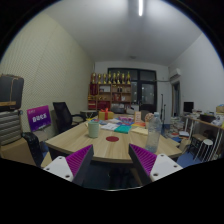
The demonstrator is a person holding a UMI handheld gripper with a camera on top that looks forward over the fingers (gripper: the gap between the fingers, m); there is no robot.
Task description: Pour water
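Gripper view, and we're well back from the action: the gripper [111, 165] hangs in open air short of the table [110, 148], its two fingers spread wide with the pink pads [78, 160] facing each other across an empty gap. Nothing is held, and nothing is touching either finger.

Out on the wooden table, beyond the fingers, stands a pale cup [93, 128] towards the left side, and over on the right a clear bottle [154, 127] with what looks like a light cap. My read is that those two are the pouring pair, bottle as the source and cup as the target, though at this range I can't tell whether the bottle has water in it or whether the cup is empty. Between them lie some papers and a teal-coloured flat item [123, 128]; small clutter sits at the far right end.

Around the room: a black office chair [66, 115] off to the left, a purple sign [39, 118] near the wall, and a shelf [111, 90] at the back lined with gold things, too small to name for sure.

So where are we in the job? By my judgement, right at the start. Nothing is grasped, the bottle stands upright on its own, and the cup is untouched. All of it remains: close the distance to the table, take hold of the bottle, carry it over the cup, tip, and set it back.
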